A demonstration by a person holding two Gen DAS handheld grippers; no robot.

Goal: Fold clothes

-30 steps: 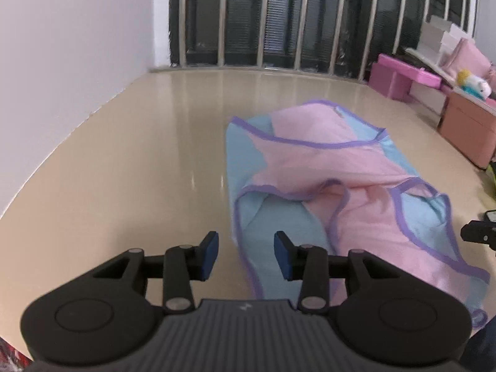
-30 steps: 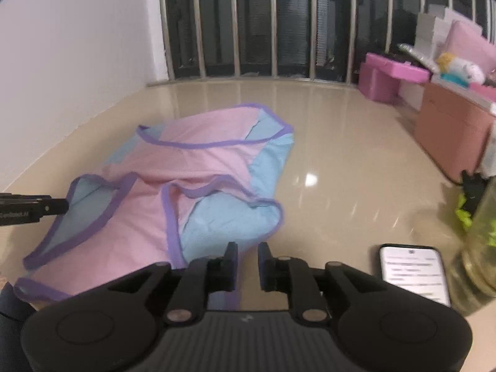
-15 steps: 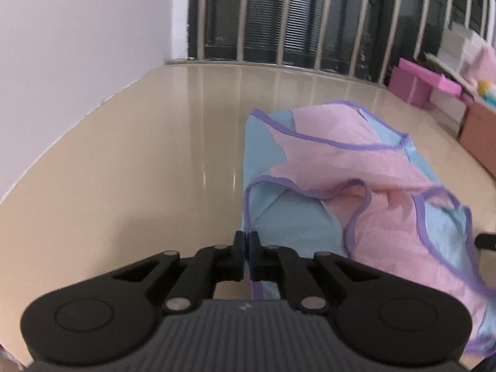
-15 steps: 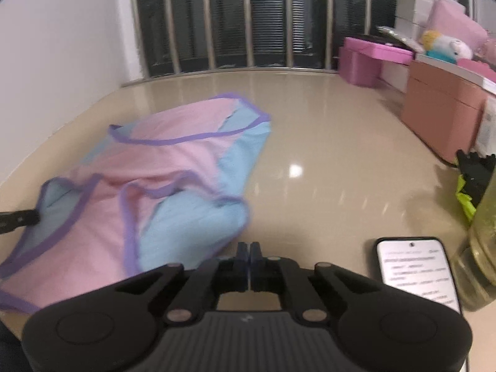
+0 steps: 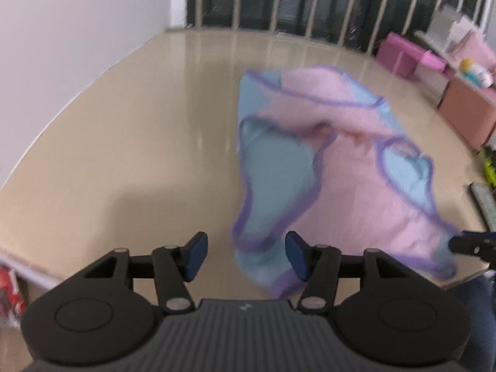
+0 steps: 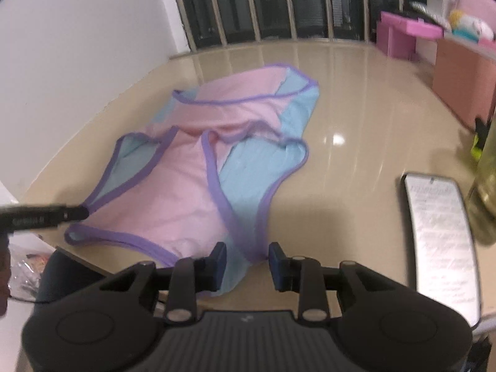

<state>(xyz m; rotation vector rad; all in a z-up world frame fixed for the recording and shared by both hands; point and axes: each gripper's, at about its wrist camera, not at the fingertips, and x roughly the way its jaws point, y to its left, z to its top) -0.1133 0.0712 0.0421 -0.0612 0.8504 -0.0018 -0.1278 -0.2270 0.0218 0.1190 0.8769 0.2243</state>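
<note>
Both tongs just opened, gripping nothing. Garment (image 5: 341,167) on table, near hem between left gripper (image 5: 245,255) pads; strap end between right gripper (image 6: 245,262). My worry: slack hem slips, fold skews.

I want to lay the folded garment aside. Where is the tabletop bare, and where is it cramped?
Bare tabletop lies between the white wall and the pink and blue garment. Another free strip runs between the garment and the phone, back toward the window bars. The right edge is crowded: phone, bottle, pink boxes.
</note>
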